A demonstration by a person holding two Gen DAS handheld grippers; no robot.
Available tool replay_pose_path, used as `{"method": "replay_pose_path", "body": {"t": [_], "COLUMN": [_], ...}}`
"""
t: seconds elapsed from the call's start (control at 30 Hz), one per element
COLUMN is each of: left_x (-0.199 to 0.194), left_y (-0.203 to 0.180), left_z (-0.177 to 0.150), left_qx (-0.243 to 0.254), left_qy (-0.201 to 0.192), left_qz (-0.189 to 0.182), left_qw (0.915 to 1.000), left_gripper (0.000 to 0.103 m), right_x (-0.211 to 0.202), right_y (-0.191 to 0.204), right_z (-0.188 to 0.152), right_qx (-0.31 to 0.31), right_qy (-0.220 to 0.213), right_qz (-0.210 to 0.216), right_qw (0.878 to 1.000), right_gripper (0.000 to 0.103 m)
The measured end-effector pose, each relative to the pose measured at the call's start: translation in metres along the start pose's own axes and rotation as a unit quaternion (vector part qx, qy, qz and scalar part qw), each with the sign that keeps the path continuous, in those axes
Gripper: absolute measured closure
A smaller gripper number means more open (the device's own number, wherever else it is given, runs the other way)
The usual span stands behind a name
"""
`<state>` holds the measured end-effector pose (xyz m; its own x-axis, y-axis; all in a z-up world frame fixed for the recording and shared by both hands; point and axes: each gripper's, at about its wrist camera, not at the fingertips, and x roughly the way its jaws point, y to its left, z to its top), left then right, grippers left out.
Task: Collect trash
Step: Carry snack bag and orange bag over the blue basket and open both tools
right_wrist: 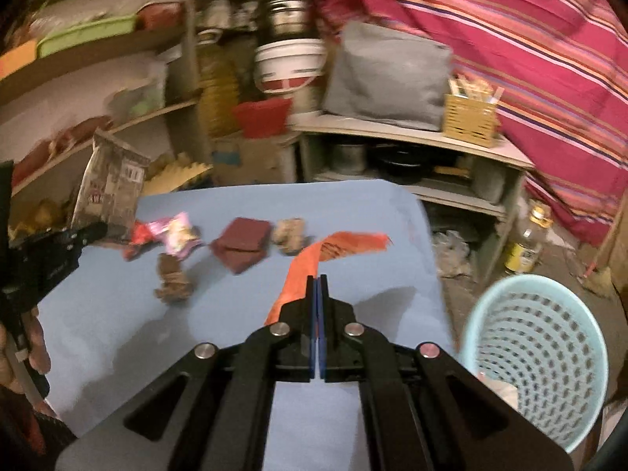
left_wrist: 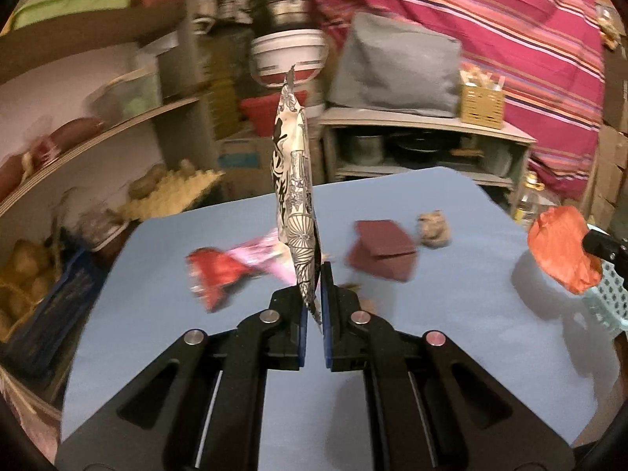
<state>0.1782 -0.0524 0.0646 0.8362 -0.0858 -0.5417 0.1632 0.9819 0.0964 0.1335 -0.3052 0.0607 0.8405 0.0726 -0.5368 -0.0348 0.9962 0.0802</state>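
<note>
Grippers (left_wrist: 314, 290) (right_wrist: 318, 286) tilted downward, clamped on wrappers (left_wrist: 294, 180) (right_wrist: 310, 259)

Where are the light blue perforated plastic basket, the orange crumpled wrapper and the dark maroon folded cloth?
Light blue perforated plastic basket (right_wrist: 537, 357): right wrist view, inner wall.
Orange crumpled wrapper (left_wrist: 561, 251): left wrist view, middle of its crumpled face.
Dark maroon folded cloth (right_wrist: 243, 245): right wrist view, top fold.

blur: shelves (left_wrist: 117, 117) smeared | cut: basket (left_wrist: 608, 306) by right edge
</note>
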Motion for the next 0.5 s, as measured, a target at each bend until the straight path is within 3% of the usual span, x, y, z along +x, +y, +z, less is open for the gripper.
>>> {"method": "replay_pose_path", "body": {"t": [0.3, 0.5], "left_x": [0.005, 0.004], "left_y": [-0.108, -0.19], "left_z": [0.011, 0.013], "left_qx": [0.058, 0.079], "left_qy": [-0.008, -0.007], "left_qz": [-0.063, -0.13], "left_qw": [0.9963, 0.9884], "left_gripper": [0.099, 0.099], "right_x": [-0.026, -0.053], "right_y": [-0.099, -0.156], "right_z": [-0.007, -0.017], "right_qx": [0.066, 0.109], "right_qy": [-0.016, -0.029], "right_qz": [-0.055, -0.09], "right_qw": [0.996, 0.99], "right_gripper": [0.103, 0.103]}}
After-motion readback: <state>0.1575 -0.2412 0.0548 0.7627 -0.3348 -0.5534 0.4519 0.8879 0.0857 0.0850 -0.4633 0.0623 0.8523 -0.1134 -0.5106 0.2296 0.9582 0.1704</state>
